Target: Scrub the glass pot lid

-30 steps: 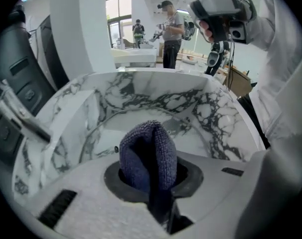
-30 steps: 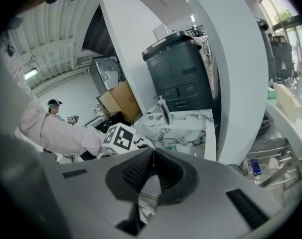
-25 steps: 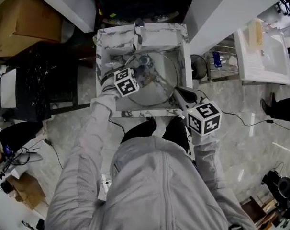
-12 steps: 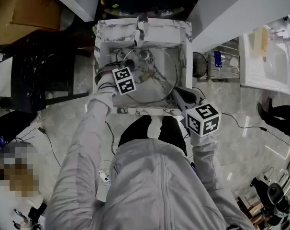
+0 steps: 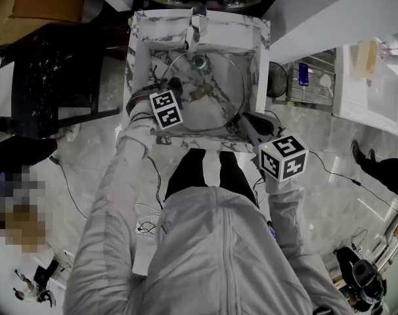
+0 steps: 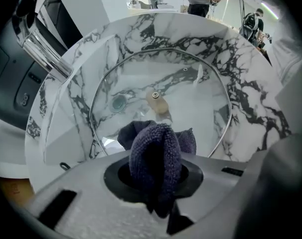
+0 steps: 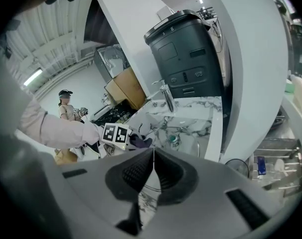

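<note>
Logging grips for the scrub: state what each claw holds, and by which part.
Left claw grips the purple cloth by its bunched middle, ends poking forward. Right claw looks shut on the glass lid at its near rim.

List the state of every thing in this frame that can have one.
left gripper, shut on the purple cloth.
right gripper, fingers shut on the rim of the glass pot lid.
purple cloth, bunched between the fingers, at the lid's near edge.
glass pot lid, over the sink, gripped at its rim.
faucet, no water seen running.
</note>
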`<state>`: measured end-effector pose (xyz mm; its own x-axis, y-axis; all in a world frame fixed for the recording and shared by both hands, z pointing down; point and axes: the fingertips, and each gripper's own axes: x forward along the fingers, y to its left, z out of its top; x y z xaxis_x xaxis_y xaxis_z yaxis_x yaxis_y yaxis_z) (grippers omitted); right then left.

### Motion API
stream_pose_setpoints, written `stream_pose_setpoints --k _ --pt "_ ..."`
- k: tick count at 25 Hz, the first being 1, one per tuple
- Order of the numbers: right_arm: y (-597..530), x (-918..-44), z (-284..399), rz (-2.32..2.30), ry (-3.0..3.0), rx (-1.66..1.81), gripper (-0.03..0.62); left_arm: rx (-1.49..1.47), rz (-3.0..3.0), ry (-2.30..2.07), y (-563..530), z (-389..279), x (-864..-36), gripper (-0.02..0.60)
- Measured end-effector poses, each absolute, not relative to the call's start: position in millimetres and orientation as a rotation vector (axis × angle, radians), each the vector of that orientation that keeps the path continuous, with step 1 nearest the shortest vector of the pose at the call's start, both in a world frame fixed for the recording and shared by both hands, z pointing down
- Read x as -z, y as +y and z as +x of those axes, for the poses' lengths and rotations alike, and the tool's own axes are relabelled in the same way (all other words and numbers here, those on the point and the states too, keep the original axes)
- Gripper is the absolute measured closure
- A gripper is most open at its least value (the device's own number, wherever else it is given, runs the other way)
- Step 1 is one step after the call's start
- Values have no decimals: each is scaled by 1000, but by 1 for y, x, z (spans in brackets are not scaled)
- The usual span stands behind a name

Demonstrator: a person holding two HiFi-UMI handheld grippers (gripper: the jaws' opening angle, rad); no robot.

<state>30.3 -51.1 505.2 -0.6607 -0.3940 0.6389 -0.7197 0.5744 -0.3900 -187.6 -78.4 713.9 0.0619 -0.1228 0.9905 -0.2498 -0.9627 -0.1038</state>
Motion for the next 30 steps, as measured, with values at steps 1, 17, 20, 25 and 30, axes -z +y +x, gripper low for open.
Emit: stream_pose_setpoints --k 1,17,20,25,30 --pt "-51 -506 29 883 -2319 -890 565 -2037 2223 -369 -74 -187 -713 509" --pt "-54 -512 32 866 -2328 -928 565 -1894 2284 62 -20 -130 -715 509" --pt "-55 -513 37 885 -2322 -939 565 -1848 2297 99 -15 -114 -714 509" --pt "-53 -514 44 905 -2316 -955 565 -1781 2304 174 -1 -88 -711 509" --pt "-52 -513 51 919 -2313 -957 565 -1713 2318 216 7 -61 -708 509"
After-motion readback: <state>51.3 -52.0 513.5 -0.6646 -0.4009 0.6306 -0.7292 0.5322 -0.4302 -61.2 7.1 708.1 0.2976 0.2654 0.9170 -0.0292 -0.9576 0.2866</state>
